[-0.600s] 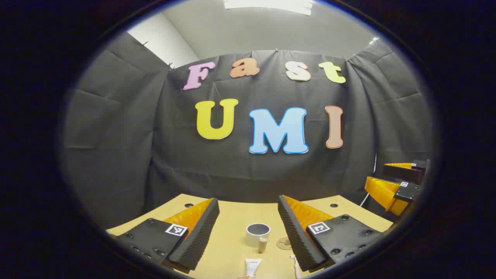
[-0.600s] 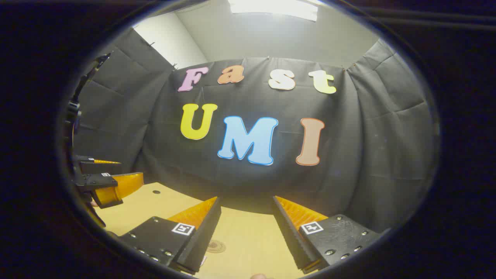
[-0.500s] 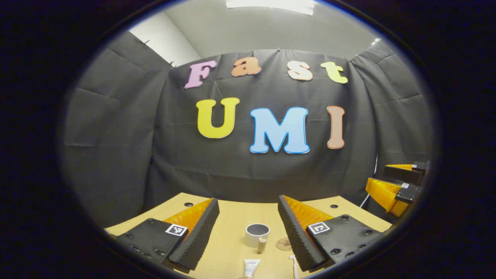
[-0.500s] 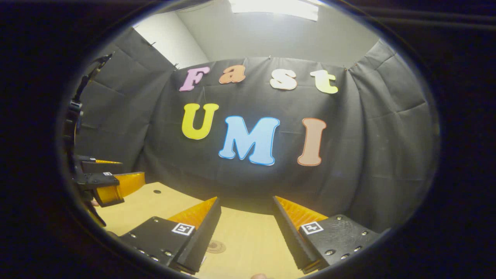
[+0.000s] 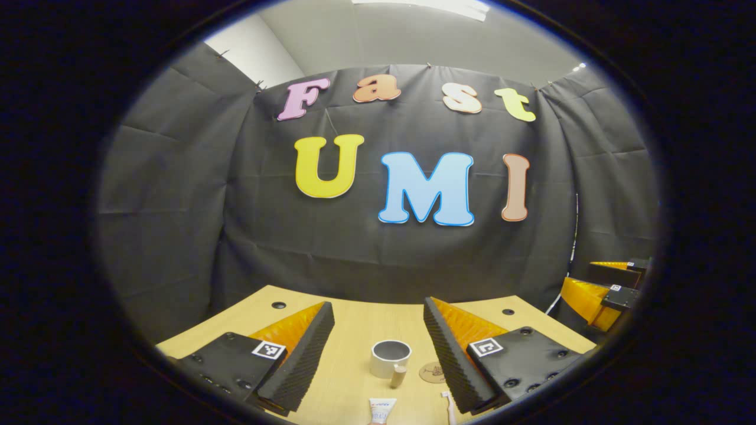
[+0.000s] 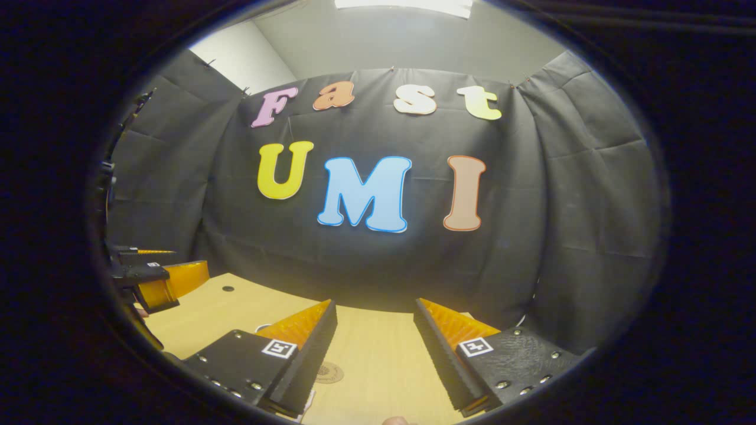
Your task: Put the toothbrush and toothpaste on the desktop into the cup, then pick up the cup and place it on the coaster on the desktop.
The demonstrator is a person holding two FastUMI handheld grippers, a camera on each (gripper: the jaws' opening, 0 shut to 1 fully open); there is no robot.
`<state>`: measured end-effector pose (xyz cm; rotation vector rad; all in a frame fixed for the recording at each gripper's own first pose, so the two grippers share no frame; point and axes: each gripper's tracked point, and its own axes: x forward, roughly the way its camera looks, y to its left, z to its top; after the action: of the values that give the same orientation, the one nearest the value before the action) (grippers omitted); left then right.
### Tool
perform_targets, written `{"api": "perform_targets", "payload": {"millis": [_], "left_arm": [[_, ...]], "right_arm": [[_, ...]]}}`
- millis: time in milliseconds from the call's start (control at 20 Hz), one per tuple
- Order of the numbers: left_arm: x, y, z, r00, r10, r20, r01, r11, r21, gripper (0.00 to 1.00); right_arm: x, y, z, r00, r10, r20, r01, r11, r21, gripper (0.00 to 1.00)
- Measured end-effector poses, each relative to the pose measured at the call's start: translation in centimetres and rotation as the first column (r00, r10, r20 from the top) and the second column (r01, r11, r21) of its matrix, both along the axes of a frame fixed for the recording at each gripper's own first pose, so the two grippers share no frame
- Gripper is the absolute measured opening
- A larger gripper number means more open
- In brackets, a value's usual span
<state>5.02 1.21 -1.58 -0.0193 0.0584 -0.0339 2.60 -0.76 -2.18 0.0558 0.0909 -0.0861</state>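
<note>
A white cup [image 5: 390,357] with a wooden handle stands upright on the wooden table [image 5: 354,321], mid-way between my left gripper's fingers and beyond them. A round brown coaster [image 5: 433,372] lies just right of the cup. Nearer me lie the white toothpaste tube [image 5: 382,408] and the toothbrush [image 5: 448,404], both cut off at the bottom of the left gripper view. My left gripper [image 5: 377,306] is open above the table with nothing in it. My right gripper [image 6: 373,304] is open too, and the coaster [image 6: 328,373] lies beside its left finger.
The right gripper [image 5: 601,290] hangs off the table's right side in the left gripper view. In the right gripper view the left gripper [image 6: 158,282] is at far left. Black cloth walls close the booth behind the table [image 6: 378,354], which has small holes near its back corners.
Both views have tipped slightly, so the wall sits higher in frame and a little more table shows. The right gripper view has also swung right. Both grippers stay open; the objects have not moved.
</note>
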Motion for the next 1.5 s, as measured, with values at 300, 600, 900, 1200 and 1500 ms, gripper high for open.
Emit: {"api": "perform_targets", "payload": {"millis": [300, 600, 900, 1200, 1500], "left_arm": [[1.2, 0.4, -0.3, 1.0, -0.028, 0.001, 0.028, 1.0, 0.007, 0.96], [1.8, 0.8, -4.5, 0.992, -0.052, -0.115, 0.053, 0.999, 0.011, 0.96], [1.9, 0.6, -10.8, 0.944, -0.089, -0.319, 0.096, 0.995, 0.006, 0.98], [1.0, 0.9, -17.4, 0.836, -0.094, -0.541, 0.095, 0.995, -0.025, 0.96], [-0.9, 1.4, -23.8, 0.687, -0.088, -0.721, 0.039, 0.996, -0.084, 0.98]], "right_arm": [[0.6, 1.6, 0.0, 1.0, 0.005, -0.002, -0.005, 1.0, -0.008, 0.84], [0.4, 4.2, -3.6, 0.986, 0.057, -0.158, -0.041, 0.994, 0.101, 0.84], [-0.2, 6.8, -9.0, 0.928, 0.121, -0.352, -0.063, 0.983, 0.171, 0.84], [-0.9, 9.1, -13.0, 0.852, 0.192, -0.487, -0.094, 0.971, 0.218, 0.84], [-2.8, 10.9, -17.1, 0.729, 0.24, -0.641, -0.084, 0.961, 0.264, 0.85]]}}
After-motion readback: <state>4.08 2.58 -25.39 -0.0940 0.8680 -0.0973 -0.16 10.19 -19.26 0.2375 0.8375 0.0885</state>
